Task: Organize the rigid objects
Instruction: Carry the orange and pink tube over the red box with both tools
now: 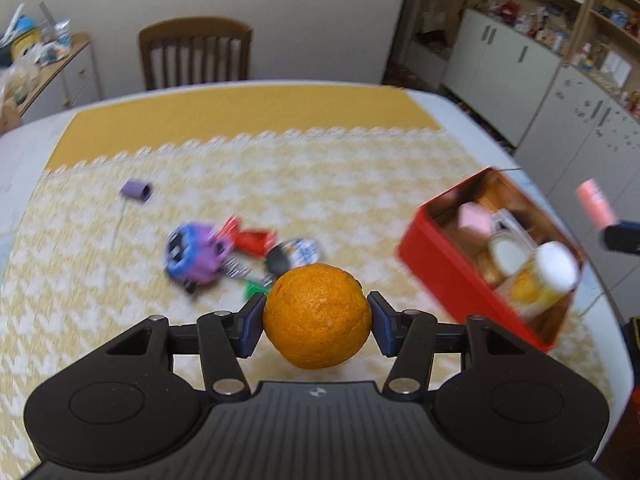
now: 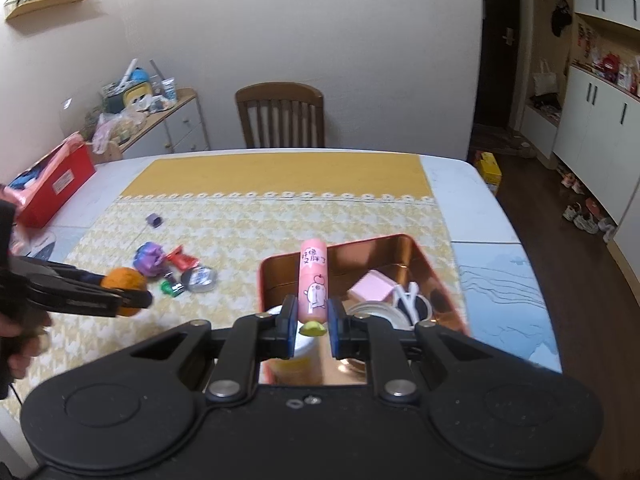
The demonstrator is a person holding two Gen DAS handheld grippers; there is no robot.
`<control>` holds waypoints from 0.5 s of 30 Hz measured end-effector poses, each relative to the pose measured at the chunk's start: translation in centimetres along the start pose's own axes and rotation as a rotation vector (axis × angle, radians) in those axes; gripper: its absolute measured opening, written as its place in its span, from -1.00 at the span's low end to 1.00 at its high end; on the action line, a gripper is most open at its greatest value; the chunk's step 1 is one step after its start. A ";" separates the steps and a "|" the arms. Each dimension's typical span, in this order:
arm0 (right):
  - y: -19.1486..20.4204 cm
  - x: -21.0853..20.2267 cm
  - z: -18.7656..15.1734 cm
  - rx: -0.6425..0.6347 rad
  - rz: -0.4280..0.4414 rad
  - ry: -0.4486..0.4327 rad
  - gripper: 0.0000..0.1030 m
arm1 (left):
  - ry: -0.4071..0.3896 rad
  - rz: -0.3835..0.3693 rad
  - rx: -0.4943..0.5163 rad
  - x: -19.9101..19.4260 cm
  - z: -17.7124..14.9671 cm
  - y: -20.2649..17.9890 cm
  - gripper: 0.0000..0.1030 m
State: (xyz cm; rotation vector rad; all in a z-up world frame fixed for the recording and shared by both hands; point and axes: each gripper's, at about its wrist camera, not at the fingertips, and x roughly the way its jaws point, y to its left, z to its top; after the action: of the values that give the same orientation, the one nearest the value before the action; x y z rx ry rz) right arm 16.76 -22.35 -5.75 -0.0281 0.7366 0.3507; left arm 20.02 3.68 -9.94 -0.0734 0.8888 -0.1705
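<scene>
My left gripper [image 1: 317, 314] is shut on an orange [image 1: 317, 316] and holds it above the yellow tablecloth; it also shows in the right wrist view [image 2: 124, 284]. My right gripper [image 2: 313, 320] is shut on a pink tube [image 2: 313, 280] with a cartoon print, held above the near left part of the red tin box [image 2: 436, 264]. The box [image 1: 436, 264] holds a pink block [image 2: 372, 286], a white cable [image 2: 408, 300] and a white-lidded jar [image 1: 554, 266]. The pink tube also shows at the right edge of the left wrist view [image 1: 596, 202].
A purple toy [image 1: 196, 252], a red wrapper [image 1: 252, 238], a small round tin [image 1: 296, 254], a green piece [image 1: 254, 289] and a purple cap [image 1: 136, 190] lie on the cloth. A wooden chair [image 2: 280, 116] stands at the far side. Another red box [image 2: 52, 190] sits far left.
</scene>
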 end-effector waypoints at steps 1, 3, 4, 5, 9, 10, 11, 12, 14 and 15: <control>-0.4 0.2 0.0 0.005 -0.005 0.003 -0.71 | -0.003 -0.011 0.010 -0.2 0.4 -0.6 0.04; -1.1 0.5 -0.2 0.012 -0.015 0.013 -0.71 | -0.008 -0.041 0.031 -0.4 1.2 -1.9 0.04; -1.4 0.7 -0.3 0.013 -0.020 0.018 -0.71 | -0.012 -0.058 0.039 -0.4 1.7 -2.5 0.04; -1.7 0.9 -0.4 0.013 -0.025 0.021 -0.71 | -0.013 -0.075 0.047 -0.3 2.1 -3.0 0.04; -2.8 1.4 -0.7 0.017 -0.046 0.032 -0.71 | -0.021 -0.120 0.090 0.1 3.7 -5.6 0.04; -3.0 1.5 -0.7 0.018 -0.051 0.034 -0.71 | -0.020 -0.131 0.099 0.3 4.1 -6.1 0.04; -3.3 1.5 -0.8 0.016 -0.056 0.035 -0.71 | -0.020 -0.141 0.108 0.5 4.3 -6.7 0.04; -3.5 1.6 -0.9 0.013 -0.061 0.037 -0.71 | -0.018 -0.149 0.119 0.8 4.6 -7.3 0.04; -3.9 1.9 -1.1 0.013 -0.067 0.045 -0.71 | -0.006 -0.165 0.138 1.6 5.2 -8.4 0.04; -4.1 2.1 -1.2 0.013 -0.070 0.050 -0.71 | 0.002 -0.170 0.142 2.1 5.4 -8.8 0.04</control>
State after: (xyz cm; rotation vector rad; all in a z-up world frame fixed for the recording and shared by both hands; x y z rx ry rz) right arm 18.72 -25.73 -8.46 -0.0499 0.7851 0.2791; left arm 24.46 -5.43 -6.95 -0.0159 0.8705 -0.3919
